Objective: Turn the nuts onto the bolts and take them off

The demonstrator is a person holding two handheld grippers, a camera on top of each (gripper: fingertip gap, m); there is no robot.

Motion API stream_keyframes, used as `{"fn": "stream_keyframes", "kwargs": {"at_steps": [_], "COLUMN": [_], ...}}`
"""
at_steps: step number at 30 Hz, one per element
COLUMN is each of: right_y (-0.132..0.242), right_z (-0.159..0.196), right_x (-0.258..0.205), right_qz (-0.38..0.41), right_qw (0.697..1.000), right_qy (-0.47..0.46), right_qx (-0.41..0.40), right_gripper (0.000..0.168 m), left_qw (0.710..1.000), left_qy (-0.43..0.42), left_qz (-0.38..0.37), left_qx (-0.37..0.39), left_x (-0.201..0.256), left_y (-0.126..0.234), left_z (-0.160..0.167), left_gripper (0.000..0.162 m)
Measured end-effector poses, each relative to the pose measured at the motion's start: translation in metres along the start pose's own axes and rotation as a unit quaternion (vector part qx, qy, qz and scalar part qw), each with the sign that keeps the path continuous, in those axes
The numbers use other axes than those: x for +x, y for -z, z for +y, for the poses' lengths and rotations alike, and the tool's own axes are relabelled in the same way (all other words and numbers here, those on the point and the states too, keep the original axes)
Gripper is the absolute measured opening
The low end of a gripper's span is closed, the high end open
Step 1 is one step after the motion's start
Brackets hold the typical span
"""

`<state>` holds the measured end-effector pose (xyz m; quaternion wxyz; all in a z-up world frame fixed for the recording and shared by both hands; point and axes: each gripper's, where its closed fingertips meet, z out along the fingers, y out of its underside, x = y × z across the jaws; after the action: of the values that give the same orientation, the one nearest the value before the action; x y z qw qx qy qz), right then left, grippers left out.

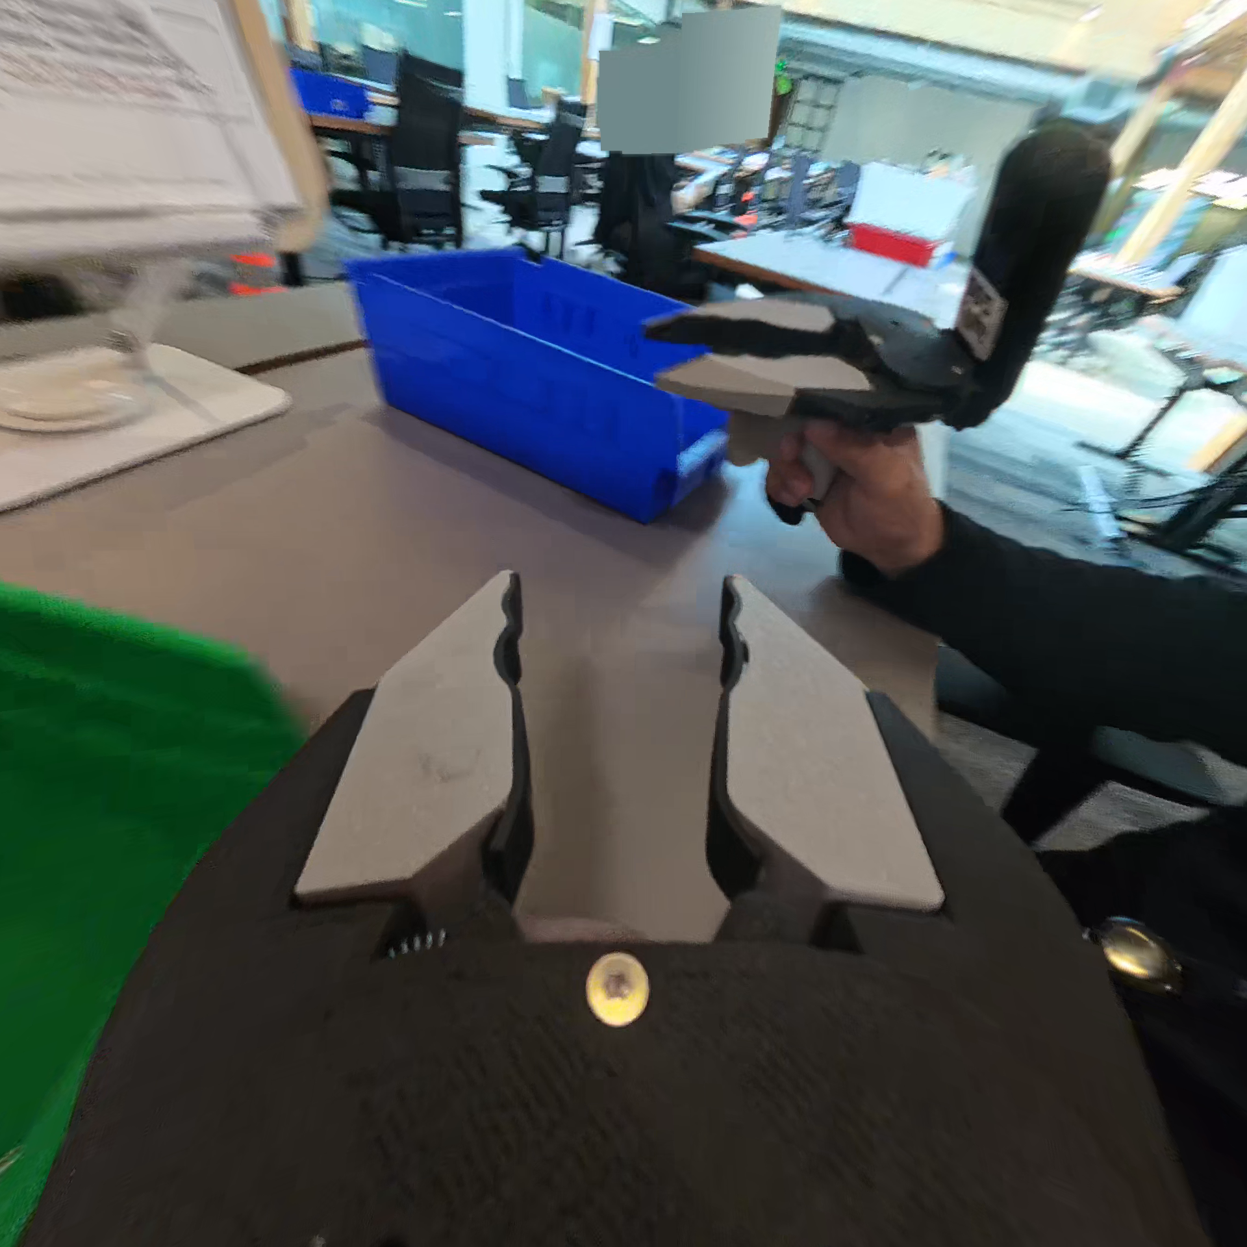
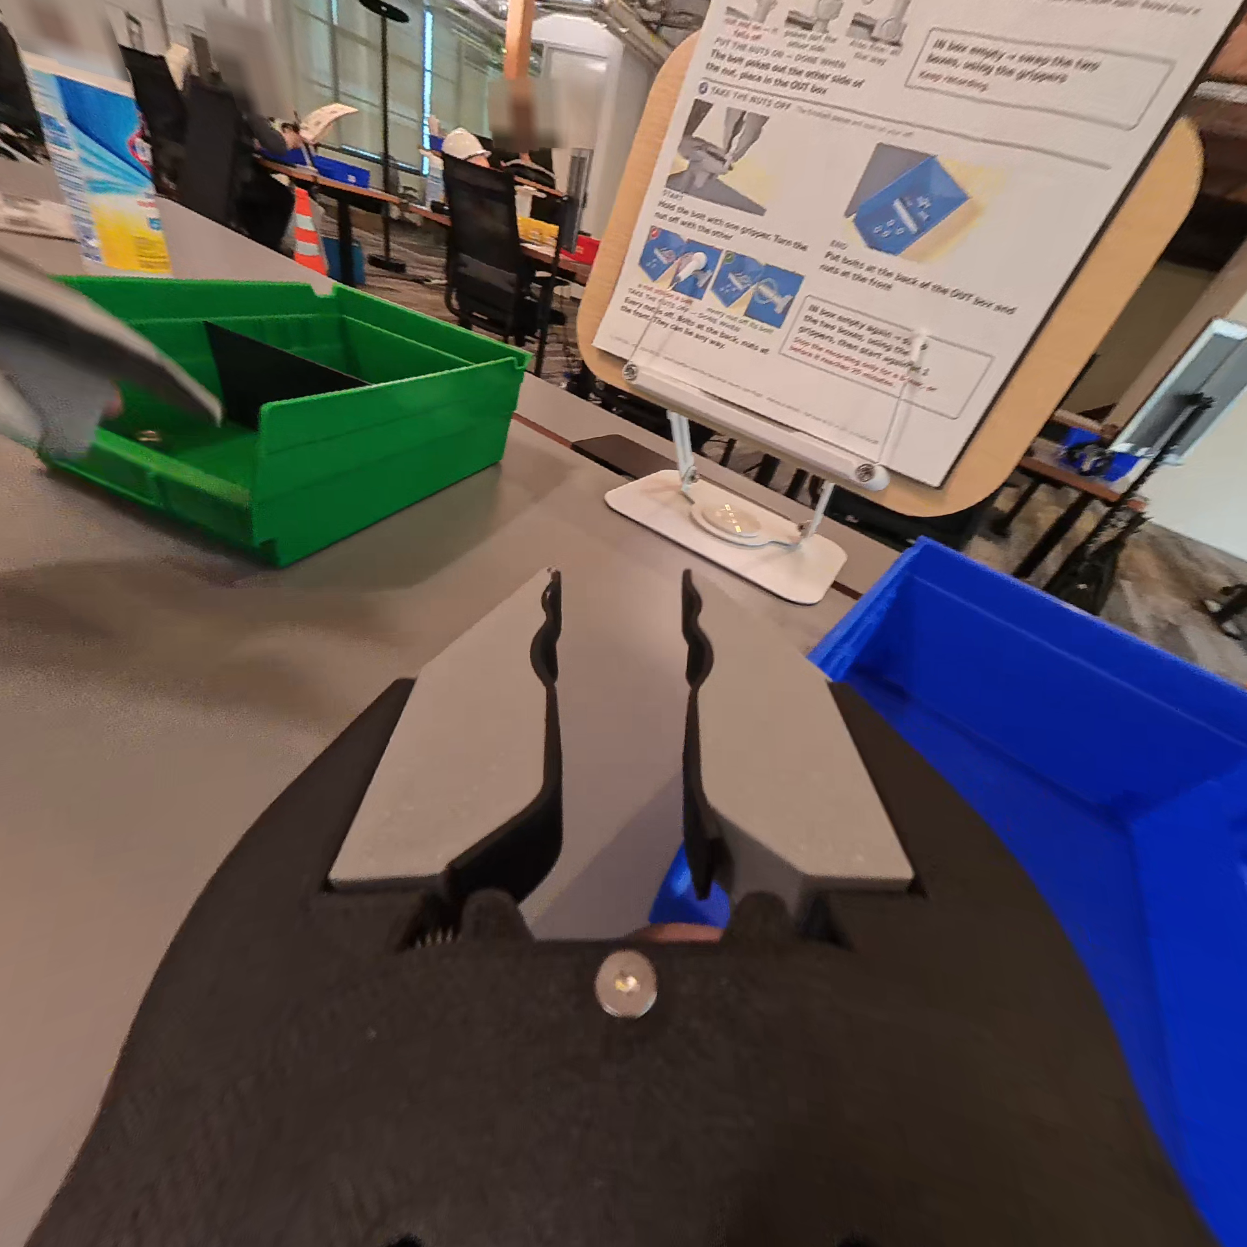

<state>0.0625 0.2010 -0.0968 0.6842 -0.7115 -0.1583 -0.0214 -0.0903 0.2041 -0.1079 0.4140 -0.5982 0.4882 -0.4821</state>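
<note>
A grey desk (image 2: 169, 708) sits in a big room with black chairs. At the left of the right wrist view, a green bin (image 2: 378, 432) holds a small shiny nut (image 2: 150, 435), far from the right gripper (image 2: 621, 594). Its jaws are apart and hold nothing. A blue bin (image 2: 1052, 729) is at the right. The left gripper (image 1: 621, 594) is also apart and holds nothing.

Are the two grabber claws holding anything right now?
No. The left gripper is open with only bare table between its fingers, and the right gripper is open and empty too.
</note>
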Motion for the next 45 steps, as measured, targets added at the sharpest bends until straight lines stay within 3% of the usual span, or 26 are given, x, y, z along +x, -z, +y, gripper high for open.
{"fn": "stream_keyframes", "kwargs": {"at_steps": [3, 6, 12, 14, 17, 20, 23, 28, 37, 43, 45], "right_y": [-0.002, -0.005, -0.005, -0.005, -0.007, -0.010, -0.011, -0.011, -0.006, -0.003, -0.003], "right_z": [0.005, 0.008, 0.010, 0.012, 0.018, 0.028, 0.036, 0.030, 0.022, 0.017, 0.017], "right_x": [-0.013, -0.029, -0.058, -0.065, -0.071, -0.072, -0.073, -0.073, -0.075, -0.076, -0.077], "right_qz": [-0.033, -0.061, -0.106, -0.114, -0.129, -0.143, -0.160, -0.165, -0.161, -0.159, -0.158], "right_qw": [0.999, 0.998, 0.994, 0.993, 0.990, 0.988, 0.983, 0.983, 0.985, 0.986, 0.986], "right_qy": [-0.017, -0.015, 0.014, 0.024, 0.019, -0.005, -0.040, -0.051, -0.034, -0.022, -0.016], "right_qx": [-0.009, -0.022, -0.033, -0.036, -0.045, -0.065, -0.081, -0.069, -0.052, -0.040, -0.040], "right_gripper": [0.033, 0.037, 0.038, 0.037, 0.038, 0.038, 0.039, 0.039, 0.038, 0.037, 0.036], "left_qw": [0.991, 0.954, 0.861, 0.851, 0.867, 0.875, 0.829, 0.739, 0.650, 0.633, 0.650], "left_qy": [-0.024, -0.047, -0.012, -0.030, -0.061, -0.012, -0.027, -0.061, -0.134, -0.146, -0.158], "left_qz": [-0.088, -0.165, -0.144, -0.148, -0.156, -0.061, -0.032, -0.003, -0.056, -0.074, -0.076], "left_qx": [-0.097, -0.246, -0.488, -0.503, -0.470, -0.481, -0.557, -0.671, -0.746, -0.756, -0.739], "left_x": [-0.057, -0.121, -0.167, -0.178, -0.194, -0.177, -0.178, -0.169, -0.188, -0.195, -0.196], "left_y": [0.054, 0.102, 0.138, 0.132, 0.112, 0.102, 0.117, 0.151, 0.178, 0.177, 0.170], "left_z": [-0.017, -0.010, 0.052, 0.058, 0.043, 0.048, 0.072, 0.096, 0.115, 0.125, 0.124], "left_gripper": [0.048, 0.048, 0.049, 0.043, 0.043, 0.034, 0.027, 0.029, 0.037, 0.038, 0.022]}}
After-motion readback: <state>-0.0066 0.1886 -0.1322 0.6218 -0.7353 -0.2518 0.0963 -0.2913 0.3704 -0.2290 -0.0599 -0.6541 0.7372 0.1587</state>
